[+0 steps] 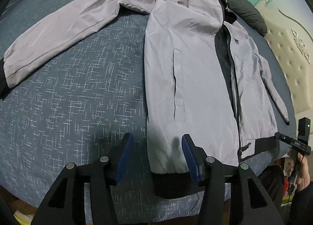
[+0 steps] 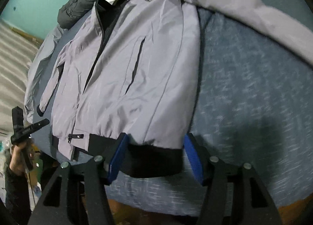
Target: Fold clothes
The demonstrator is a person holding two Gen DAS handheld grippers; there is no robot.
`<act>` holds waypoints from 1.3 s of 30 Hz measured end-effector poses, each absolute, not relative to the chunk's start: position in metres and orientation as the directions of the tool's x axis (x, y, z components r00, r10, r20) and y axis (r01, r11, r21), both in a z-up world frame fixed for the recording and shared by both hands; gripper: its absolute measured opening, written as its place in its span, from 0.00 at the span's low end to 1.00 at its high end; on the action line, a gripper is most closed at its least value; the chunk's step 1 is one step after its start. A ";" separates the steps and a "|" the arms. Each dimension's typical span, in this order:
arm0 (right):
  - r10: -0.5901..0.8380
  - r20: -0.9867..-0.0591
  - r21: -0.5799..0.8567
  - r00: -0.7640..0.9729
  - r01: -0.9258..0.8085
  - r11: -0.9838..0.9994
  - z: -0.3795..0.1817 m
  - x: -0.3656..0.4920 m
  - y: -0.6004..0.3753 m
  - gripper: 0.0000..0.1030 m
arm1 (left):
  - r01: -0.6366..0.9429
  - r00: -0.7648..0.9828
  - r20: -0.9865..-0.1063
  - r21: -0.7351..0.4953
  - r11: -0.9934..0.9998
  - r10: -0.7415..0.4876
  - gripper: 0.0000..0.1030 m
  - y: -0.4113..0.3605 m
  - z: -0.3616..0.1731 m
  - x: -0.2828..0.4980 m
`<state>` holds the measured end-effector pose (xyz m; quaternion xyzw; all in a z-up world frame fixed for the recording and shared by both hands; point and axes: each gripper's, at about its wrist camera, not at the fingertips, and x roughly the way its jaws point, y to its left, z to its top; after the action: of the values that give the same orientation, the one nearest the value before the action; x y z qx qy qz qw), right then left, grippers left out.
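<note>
Both grippers (image 1: pixel 157 154) (image 2: pixel 154 155) hang wide open near your jacket's (image 1: pixel 195 68) black hem; jacket lies flat and unzipped, upper-left sleeve (image 1: pixel 58 35) outstretched, no fold showing.

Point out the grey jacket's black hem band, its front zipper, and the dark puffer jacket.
black hem band (image 2: pixel 154 161): right wrist view, middle of the band between the open fingers.
front zipper (image 1: pixel 233 80): left wrist view, mid-length of the zip.
dark puffer jacket (image 1: pixel 248 12): left wrist view, its quilted surface.

Grey jacket (image 1: pixel 195 72) w/ black trim, unzipped, flat on bed, sleeves out.
</note>
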<state>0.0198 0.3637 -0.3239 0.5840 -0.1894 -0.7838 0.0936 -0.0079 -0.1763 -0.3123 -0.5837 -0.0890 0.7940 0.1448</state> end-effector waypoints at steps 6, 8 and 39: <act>-0.373 -0.877 0.408 -0.304 -0.059 -0.911 -0.329 0.020 0.364 0.31 | -0.131 -0.283 -0.902 -0.301 -0.944 0.327 0.54 -0.180 -0.307 -0.001; -0.372 -0.871 0.408 -0.321 -0.052 -0.911 -0.324 0.025 0.372 0.21 | -0.129 -0.286 -0.900 -0.304 -0.944 0.329 0.54 -0.182 -0.307 0.001; -0.363 -0.875 0.403 -0.321 -0.063 -0.913 -0.324 0.049 0.397 0.25 | -0.189 -0.199 -0.879 -0.399 -0.897 0.433 0.36 -0.163 -0.346 0.013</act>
<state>0.0494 0.3974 -0.3239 0.5751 -0.1855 -0.7911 0.0948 0.0126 -0.1626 -0.3461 -0.5995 -0.1016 0.7676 0.2028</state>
